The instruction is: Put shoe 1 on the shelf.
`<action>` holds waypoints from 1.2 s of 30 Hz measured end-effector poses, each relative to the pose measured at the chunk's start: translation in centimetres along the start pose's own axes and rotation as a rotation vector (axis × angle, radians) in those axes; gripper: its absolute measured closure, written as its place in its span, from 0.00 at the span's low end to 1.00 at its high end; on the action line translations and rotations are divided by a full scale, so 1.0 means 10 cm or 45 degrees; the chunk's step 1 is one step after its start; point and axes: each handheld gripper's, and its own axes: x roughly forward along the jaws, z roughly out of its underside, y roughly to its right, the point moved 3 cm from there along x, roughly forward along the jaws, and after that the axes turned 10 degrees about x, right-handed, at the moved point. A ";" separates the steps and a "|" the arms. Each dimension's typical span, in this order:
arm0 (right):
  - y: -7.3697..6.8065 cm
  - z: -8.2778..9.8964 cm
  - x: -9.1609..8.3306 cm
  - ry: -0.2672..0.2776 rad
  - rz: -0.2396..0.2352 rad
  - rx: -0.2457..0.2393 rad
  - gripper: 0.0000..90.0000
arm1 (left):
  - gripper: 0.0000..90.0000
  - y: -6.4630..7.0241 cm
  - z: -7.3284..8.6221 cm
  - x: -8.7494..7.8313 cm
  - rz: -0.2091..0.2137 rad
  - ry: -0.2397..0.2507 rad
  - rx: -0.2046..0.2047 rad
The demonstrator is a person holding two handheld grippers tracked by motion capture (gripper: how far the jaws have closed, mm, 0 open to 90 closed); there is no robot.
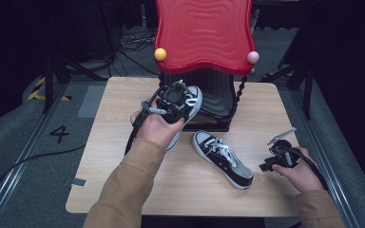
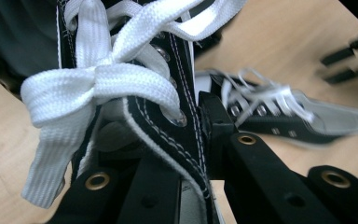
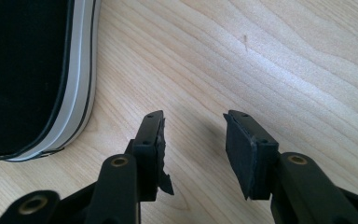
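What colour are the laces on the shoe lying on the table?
White. The laces on the black shoe show best in the high view.

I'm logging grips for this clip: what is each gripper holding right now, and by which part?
The left gripper is shut on the collar edge of the lifted sneaker, beside the eyelets. The right gripper stands open over the table, holding nothing.
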 end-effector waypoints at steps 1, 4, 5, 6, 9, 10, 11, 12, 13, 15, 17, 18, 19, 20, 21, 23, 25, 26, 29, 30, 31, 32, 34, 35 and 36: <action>0.00 0.00 0.00 0.001 -0.002 -0.002 0.65 | 0.95 -0.01 -0.03 0.02 -0.019 0.010 -0.010; 0.00 0.00 0.00 0.005 -0.003 -0.004 0.65 | 0.95 -0.04 -0.09 0.06 -0.060 0.033 -0.039; 0.00 0.00 -0.01 0.006 -0.003 -0.004 0.65 | 0.95 -0.05 -0.12 0.09 -0.080 0.038 -0.047; -0.01 0.00 -0.01 0.006 -0.004 -0.003 0.65 | 0.95 -0.06 -0.14 0.11 -0.109 0.042 -0.050; -0.01 0.00 0.00 0.008 -0.001 -0.005 0.65 | 0.95 -0.11 -0.18 0.19 -0.164 0.068 -0.053; -0.02 0.00 0.00 0.007 -0.002 -0.007 0.65 | 0.95 -0.13 -0.19 0.21 -0.171 0.082 -0.065; -0.02 0.00 0.01 0.006 -0.001 -0.010 0.65 | 0.95 -0.15 -0.20 0.24 -0.179 0.091 -0.080; -0.02 0.00 0.01 0.006 0.001 -0.010 0.65 | 0.95 -0.17 -0.22 0.26 -0.186 0.104 -0.104; -0.02 0.01 0.02 0.004 0.001 -0.010 0.65 | 0.95 -0.19 -0.23 0.28 -0.193 0.118 -0.122; -0.03 0.02 0.02 -0.002 0.005 -0.010 0.65 | 0.95 -0.20 -0.24 0.32 -0.246 0.147 -0.126; -0.03 0.03 0.03 -0.006 0.004 -0.009 0.64 | 0.95 -0.21 -0.25 0.36 -0.297 0.187 -0.105; -0.03 0.03 0.03 -0.006 0.007 -0.009 0.64 | 0.95 -0.22 -0.25 0.37 -0.293 0.213 -0.100; -0.02 0.04 0.04 -0.003 0.008 -0.007 0.64 | 0.95 -0.22 -0.24 0.39 -0.282 0.244 -0.101; -0.02 0.04 0.04 -0.004 0.006 -0.002 0.64 | 0.95 -0.21 -0.24 0.40 -0.276 0.272 -0.098; -0.01 0.05 0.04 -0.005 0.009 -0.002 0.64 | 0.95 -0.21 -0.24 0.41 -0.274 0.288 -0.101; -0.01 0.06 0.05 -0.008 0.006 0.000 0.64 | 0.95 -0.20 -0.24 0.42 -0.279 0.296 -0.119; -0.01 0.06 0.05 -0.011 0.011 -0.002 0.64 | 0.95 -0.18 -0.25 0.43 -0.303 0.266 -0.117; -0.02 0.07 0.05 -0.011 0.011 -0.004 0.64 | 0.96 -0.16 -0.24 0.45 -0.316 0.237 -0.107; -0.02 0.07 0.05 -0.011 0.011 -0.001 0.64 | 0.96 -0.12 -0.23 0.53 -0.294 0.145 -0.085; -0.02 0.08 0.05 -0.012 0.010 -0.001 0.63 | 0.96 -0.11 -0.23 0.56 -0.283 0.124 -0.099; -0.02 0.08 0.05 -0.011 0.011 0.001 0.63 | 0.96 -0.11 -0.24 0.58 -0.284 0.117 -0.089; -0.02 0.08 0.05 -0.011 0.010 -0.002 0.63 | 0.96 -0.10 -0.25 0.60 -0.296 0.122 -0.092; -0.02 0.08 0.06 -0.013 0.012 -0.002 0.63 | 0.96 -0.08 -0.29 0.62 -0.304 0.120 -0.097; -0.02 0.09 0.06 -0.013 0.011 -0.003 0.63 | 0.96 -0.06 -0.31 0.63 -0.309 0.123 -0.102; -0.03 0.09 0.06 -0.014 0.008 -0.003 0.63 | 0.96 -0.06 -0.32 0.64 -0.314 0.121 -0.093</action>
